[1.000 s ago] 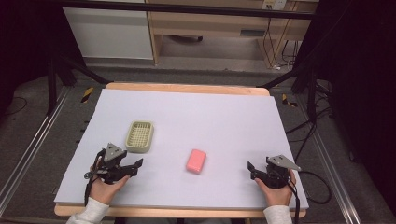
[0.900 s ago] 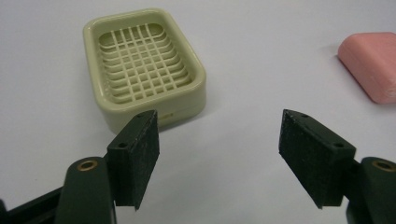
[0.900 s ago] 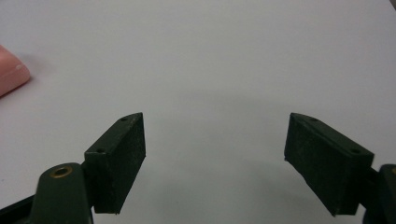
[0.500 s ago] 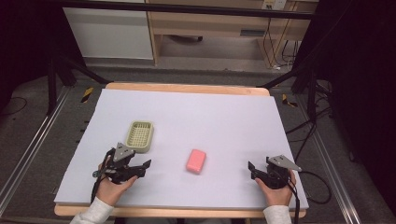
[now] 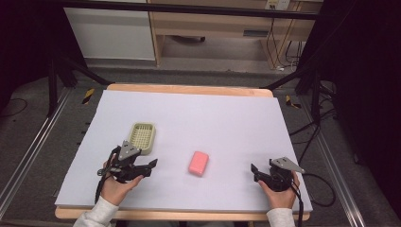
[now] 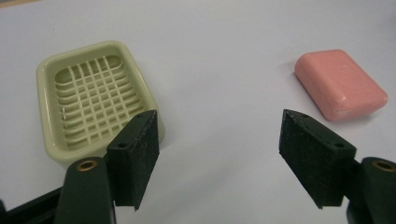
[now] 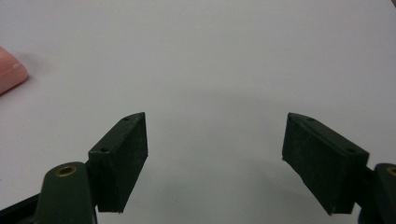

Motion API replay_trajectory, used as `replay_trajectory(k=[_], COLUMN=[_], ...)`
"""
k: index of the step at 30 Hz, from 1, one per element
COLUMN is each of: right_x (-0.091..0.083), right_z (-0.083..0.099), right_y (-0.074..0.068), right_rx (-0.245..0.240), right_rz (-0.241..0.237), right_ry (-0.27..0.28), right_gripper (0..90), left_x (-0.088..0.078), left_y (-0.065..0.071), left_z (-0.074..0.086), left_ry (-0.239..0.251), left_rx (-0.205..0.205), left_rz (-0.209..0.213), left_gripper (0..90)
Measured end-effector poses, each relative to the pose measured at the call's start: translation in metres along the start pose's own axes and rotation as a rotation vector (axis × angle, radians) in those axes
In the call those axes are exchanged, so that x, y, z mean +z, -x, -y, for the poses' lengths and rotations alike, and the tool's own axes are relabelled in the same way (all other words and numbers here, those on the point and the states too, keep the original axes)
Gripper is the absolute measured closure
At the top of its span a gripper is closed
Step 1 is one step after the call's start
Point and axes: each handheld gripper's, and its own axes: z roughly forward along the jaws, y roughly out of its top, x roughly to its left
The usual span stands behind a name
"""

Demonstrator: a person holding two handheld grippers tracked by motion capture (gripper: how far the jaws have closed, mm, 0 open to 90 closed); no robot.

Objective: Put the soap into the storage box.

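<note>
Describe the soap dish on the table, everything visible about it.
The soap dish is pale yellow-green, plastic-looking, rectangular with rounded corners and a raised rim. Its sunken floor is an open grid of slats. It is empty and sits flat and upright on the white table cover, left of the pink soap bar and apart from it. Nothing grips it.

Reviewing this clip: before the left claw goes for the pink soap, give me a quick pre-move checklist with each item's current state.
1. Left claw open with nothing between its jaws: ok.
2. Pink soap bar lies flat on the white table cover, nothing touching it: ok.
3. Soap dish upright and empty: ok.
4. Path from left claw to soap free of the dish: ok, the dish sits off to the side.
5. Right claw open and apart from the soap: ok.
6. Soap slippery or dry: cannot tell.
</note>
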Motion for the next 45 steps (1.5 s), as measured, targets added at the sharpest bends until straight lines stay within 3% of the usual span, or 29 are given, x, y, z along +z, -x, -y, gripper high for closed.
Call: replay_trajectory(k=[12,28,39,45], right_x=[-0.001,-0.001,-0.001,-0.001], right_z=[0.0,0.0,0.0,0.0], right_y=[0.0,0.0,0.0,0.0], right_rx=[0.003,0.001,-0.001,-0.002], right_rz=[0.0,-0.014,-0.022,-0.025], right_ry=[0.008,0.006,0.004,0.0], right_gripper=[27.2,31.8,32.5,33.1], left_x=[0.006,0.018,0.032,0.035], left_y=[0.008,0.02,0.04,0.045], left_z=[-0.016,-0.033,-0.046,-0.051], left_ry=[0.018,-0.02,-0.054,-0.06], left_rx=[0.001,0.036,0.079,0.083], left_rz=[0.023,0.042,0.076,0.089], left_gripper=[28.3,28.0,27.8,27.8])
